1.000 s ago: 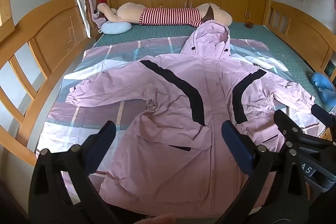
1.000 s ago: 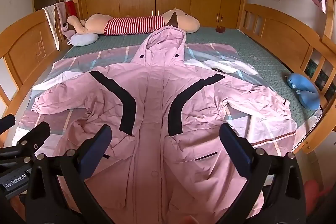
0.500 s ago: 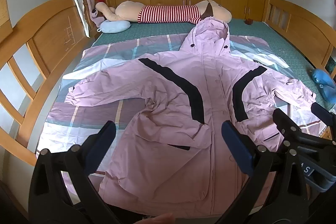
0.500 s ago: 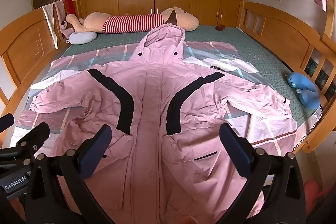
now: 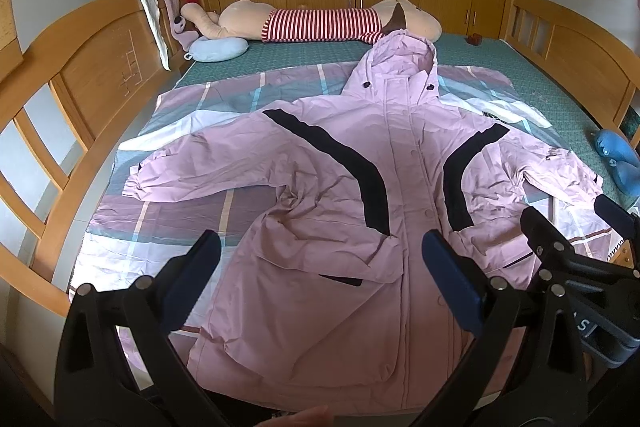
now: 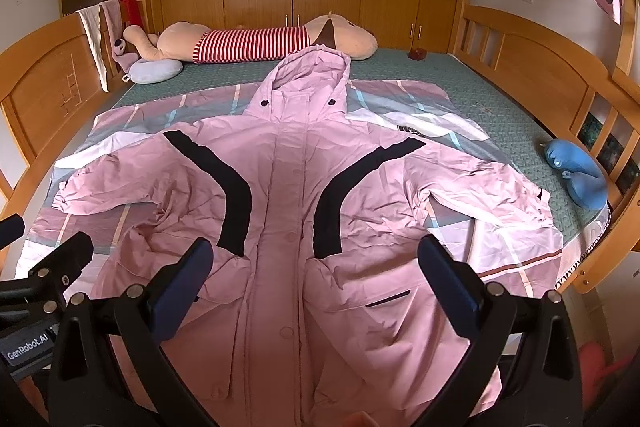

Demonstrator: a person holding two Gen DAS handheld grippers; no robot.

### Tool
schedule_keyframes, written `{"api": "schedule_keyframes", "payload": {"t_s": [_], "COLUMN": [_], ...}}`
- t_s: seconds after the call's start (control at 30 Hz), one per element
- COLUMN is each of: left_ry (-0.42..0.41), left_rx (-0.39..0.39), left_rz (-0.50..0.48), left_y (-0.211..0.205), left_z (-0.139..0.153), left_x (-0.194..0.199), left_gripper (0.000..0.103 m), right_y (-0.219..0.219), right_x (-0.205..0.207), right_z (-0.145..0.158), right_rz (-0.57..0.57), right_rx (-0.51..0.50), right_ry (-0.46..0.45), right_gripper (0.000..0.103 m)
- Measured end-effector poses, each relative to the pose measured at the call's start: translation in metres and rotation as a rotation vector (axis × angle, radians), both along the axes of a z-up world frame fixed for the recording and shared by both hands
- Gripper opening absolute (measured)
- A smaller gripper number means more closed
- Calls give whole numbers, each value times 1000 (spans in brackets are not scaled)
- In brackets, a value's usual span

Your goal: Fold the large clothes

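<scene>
Left wrist view: nearest the lens, the left gripper [image 5: 320, 279] is held wide apart with nothing between its fingers [image 5: 192, 279], above the hem of the jacket [image 5: 328, 251]. At the right edge of this view the right gripper [image 5: 576, 223] is partly seen. From the right wrist view the right gripper [image 6: 316, 279] is likewise spread wide and empty, poised over the lower front of the jacket [image 6: 288, 227], with the left gripper [image 6: 44, 251] showing at the left edge. The pink jacket is laid flat, front up, on a checked sheet [image 6: 400, 103] on the bed [image 6: 480, 99]; its sleeves are spread to either side and its hood [image 6: 312, 75] is pointed away from the cameras. Black stripes are seen curving down both sides of the chest. Beside the right sleeve a blue toy [image 6: 576, 183] is lying near the bed rail. Farther off, a striped plush [image 6: 256, 43] and a pale pillow [image 6: 154, 71] are lying along the headboard, before wooden cabinets [image 6: 320, 3].
</scene>
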State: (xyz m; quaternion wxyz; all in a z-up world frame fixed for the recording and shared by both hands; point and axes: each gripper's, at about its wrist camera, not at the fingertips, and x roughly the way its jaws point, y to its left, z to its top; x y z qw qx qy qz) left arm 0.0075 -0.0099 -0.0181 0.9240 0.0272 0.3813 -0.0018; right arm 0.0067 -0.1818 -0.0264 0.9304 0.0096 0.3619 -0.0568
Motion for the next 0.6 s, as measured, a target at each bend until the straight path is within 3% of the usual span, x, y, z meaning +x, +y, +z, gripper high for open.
{"api": "schedule_keyframes", "payload": {"t_s": [0.6], "left_ry": [13], "left_rx": [13], "left_rz": [-10], "left_y": [-6], "left_z": [-7], "left_x": [5], "left_gripper": [101], "right_y": [-2], "right_x": [-5], "right_z": [1], "right_rz": [-26], "right_rx": [-2], "right_ry": [-12], "right_gripper": [102]}}
